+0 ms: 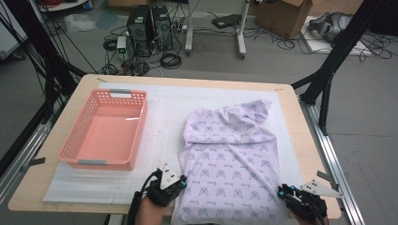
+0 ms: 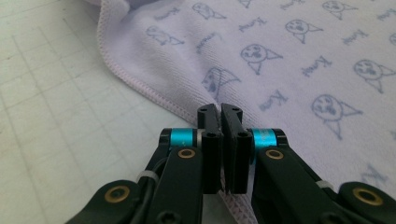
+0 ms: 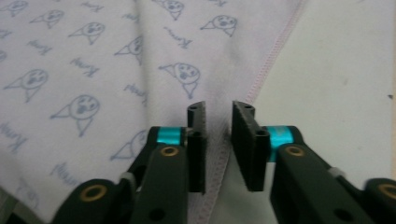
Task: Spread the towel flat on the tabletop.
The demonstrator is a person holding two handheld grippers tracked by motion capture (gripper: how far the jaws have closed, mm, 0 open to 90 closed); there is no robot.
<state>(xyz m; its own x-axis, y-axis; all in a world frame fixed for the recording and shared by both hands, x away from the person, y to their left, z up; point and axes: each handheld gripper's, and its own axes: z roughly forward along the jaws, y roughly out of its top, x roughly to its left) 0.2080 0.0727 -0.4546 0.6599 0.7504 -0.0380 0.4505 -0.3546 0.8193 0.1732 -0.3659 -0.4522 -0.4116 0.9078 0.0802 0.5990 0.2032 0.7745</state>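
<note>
A pale lilac cloth (image 1: 230,159) printed with small blue faces lies rumpled on the white mat, its near end at the table's front edge. My left gripper (image 1: 183,180) sits at the cloth's near left edge. In the left gripper view the jaws (image 2: 220,109) stand pressed together on the stitched hem of the cloth (image 2: 280,60). My right gripper (image 1: 281,190) is at the near right edge. In the right gripper view its jaws (image 3: 218,109) stand a little apart, with the hem of the cloth (image 3: 93,60) running between them and not pinched.
A pink plastic basket (image 1: 141,129) stands on the left of the white mat (image 1: 159,136), with nothing in it. The wooden table (image 1: 309,150) ends just right of the cloth. Computers, cables and boxes lie on the floor beyond.
</note>
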